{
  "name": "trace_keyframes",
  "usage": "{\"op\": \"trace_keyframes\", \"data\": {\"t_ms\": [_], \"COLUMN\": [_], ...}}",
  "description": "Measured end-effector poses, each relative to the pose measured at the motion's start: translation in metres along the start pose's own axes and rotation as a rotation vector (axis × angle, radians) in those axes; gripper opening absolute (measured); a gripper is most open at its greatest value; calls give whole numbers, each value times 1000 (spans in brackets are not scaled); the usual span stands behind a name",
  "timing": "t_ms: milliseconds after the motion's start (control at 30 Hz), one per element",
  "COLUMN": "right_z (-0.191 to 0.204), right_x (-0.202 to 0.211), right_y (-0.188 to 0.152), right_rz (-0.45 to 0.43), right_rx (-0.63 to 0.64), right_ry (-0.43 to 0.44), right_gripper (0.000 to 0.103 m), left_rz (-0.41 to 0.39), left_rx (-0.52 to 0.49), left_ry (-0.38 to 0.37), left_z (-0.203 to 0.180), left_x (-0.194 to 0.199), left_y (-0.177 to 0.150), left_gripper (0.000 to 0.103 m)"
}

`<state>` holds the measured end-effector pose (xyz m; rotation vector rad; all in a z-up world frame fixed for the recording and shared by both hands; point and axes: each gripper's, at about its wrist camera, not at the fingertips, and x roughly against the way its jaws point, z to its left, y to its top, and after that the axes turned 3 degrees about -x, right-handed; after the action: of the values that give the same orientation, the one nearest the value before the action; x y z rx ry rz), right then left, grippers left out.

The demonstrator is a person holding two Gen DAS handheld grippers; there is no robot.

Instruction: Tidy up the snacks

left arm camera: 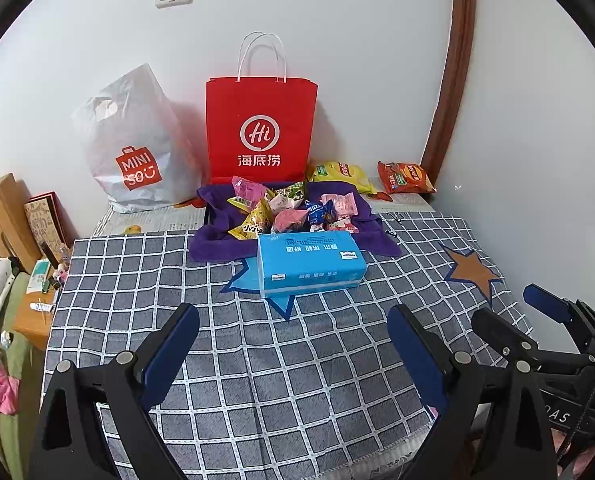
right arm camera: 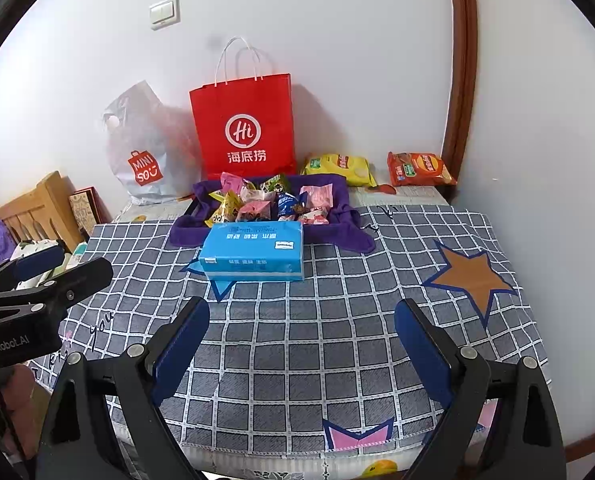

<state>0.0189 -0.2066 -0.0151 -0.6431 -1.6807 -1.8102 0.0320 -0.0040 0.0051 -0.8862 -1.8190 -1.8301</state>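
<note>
Several small snack packets (left arm camera: pixel 293 210) (right arm camera: pixel 273 202) lie heaped on a purple cloth (left arm camera: pixel 213 240) (right arm camera: pixel 345 220) at the back of the table. A yellow chip bag (left arm camera: pixel 341 176) (right arm camera: pixel 339 168) and an orange chip bag (left arm camera: pixel 405 178) (right arm camera: pixel 419 168) lie behind it to the right. A red paper bag (left arm camera: pixel 259 128) (right arm camera: pixel 243 124) and a white plastic bag (left arm camera: pixel 131 148) (right arm camera: pixel 145 152) stand against the wall. My left gripper (left arm camera: pixel 293 344) is open and empty above the near table. My right gripper (right arm camera: pixel 301 338) is open and empty beside it.
A blue tissue pack (left arm camera: pixel 309 262) (right arm camera: pixel 253 250) lies in front of the purple cloth. A checked grey cloth (left arm camera: pixel 257 360) (right arm camera: pixel 337 340) covers the table. The wall corner and a brown door frame (left arm camera: pixel 453 80) bound the right. A wooden bed frame (left arm camera: pixel 5 216) and clutter stand to the left.
</note>
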Motion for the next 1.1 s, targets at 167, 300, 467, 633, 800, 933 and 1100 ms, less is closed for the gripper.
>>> {"op": "trace_keyframes", "data": {"t_ms": [167, 300, 467, 633, 800, 933, 1100], "right_z": [0, -1, 0, 1, 1, 0, 0], "right_x": [1, 2, 2, 2, 4, 6, 7], "right_y": [1, 1, 1, 1, 2, 2, 2], "right_rz": [-3, -3, -3, -4, -9, -13, -15], "right_rx": [-1, -3, -3, -3, -4, -6, -5], "right_ry": [0, 0, -1, 0, 3, 7, 8], "right_gripper": [93, 93, 93, 93, 93, 93, 93], "left_rz": [0, 1, -1, 0, -1, -1, -3], "left_rx": [-3, 0, 1, 0, 0, -1, -4], "left_ry": [1, 0, 2, 2, 0, 0, -1], "left_z": [0, 1, 1, 1, 0, 0, -1], "left_x": [1, 1, 2, 1, 2, 2, 3], "left_y": [-1, -2, -2, -2, -1, -1, 0], "left_gripper": [95, 95, 95, 95, 95, 95, 95]}}
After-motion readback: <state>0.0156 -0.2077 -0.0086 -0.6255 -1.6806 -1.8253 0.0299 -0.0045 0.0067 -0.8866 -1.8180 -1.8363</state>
